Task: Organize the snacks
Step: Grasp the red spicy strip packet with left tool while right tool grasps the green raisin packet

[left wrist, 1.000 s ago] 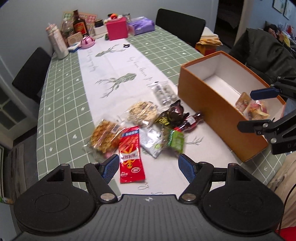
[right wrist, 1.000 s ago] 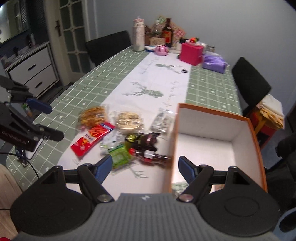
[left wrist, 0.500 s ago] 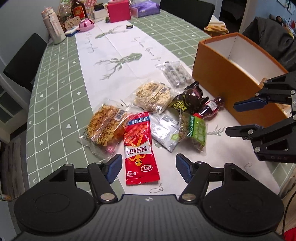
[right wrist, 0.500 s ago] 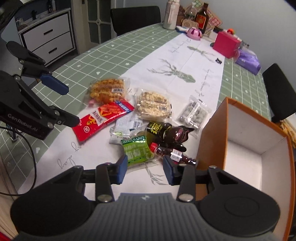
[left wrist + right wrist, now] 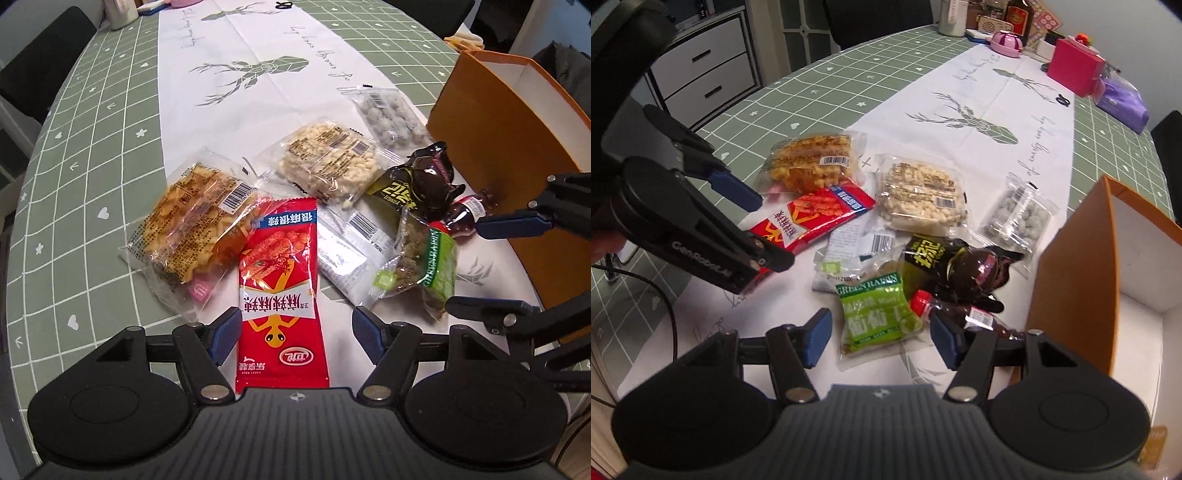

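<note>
Snacks lie heaped on bench (image 5: 92, 122) beside orange box (image 5: 509, 122). Left tongs (image 5: 293, 330) gape empty astride red packet (image 5: 280, 295); right tongs (image 5: 877, 336) gape empty astride green raisin bag (image 5: 875, 314), each lined up for pickup.

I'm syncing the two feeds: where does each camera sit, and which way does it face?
Left wrist: on the left tongs, looking along open fingers straddling the red snack packet; right tongs show at right.
Right wrist: on the right tongs, open around the green raisin bag; left tongs at left.
Shared: the snack pile, orange box.
</note>
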Tool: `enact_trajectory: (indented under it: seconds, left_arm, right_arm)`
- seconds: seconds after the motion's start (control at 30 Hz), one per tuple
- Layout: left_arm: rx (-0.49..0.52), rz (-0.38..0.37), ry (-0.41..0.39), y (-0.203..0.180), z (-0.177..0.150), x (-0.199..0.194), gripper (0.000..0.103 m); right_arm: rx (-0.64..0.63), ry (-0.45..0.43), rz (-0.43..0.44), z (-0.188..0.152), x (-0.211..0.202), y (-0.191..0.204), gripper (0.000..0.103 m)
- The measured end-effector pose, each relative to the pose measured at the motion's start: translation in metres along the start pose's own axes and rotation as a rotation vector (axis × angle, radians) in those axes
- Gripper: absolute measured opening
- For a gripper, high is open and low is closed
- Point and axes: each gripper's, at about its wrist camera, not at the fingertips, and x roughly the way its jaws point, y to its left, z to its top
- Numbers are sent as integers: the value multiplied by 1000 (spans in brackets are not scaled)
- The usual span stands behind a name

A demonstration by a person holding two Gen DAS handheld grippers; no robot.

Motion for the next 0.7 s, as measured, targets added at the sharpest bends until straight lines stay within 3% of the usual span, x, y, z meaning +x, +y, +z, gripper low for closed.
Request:
enact_trajectory:
  seconds: [0.43,0.57,0.63,0.7]
  left_arm:
    - [-32,17,12,9,7,28,82]
    - [-24,32,-16,10,9,30,83]
    - [-12,30,-25,7,8,30,77]
    - [-6,20,-30,5,6,28,61]
  right_arm:
    - [-36,-5,14,7,30,-1,58]
    - [-41,-13,16,5,31,-1,50]
    - [-40,-15,14,5,30,-1,46]
    - [-33,-15,12,4,29,-1,44]
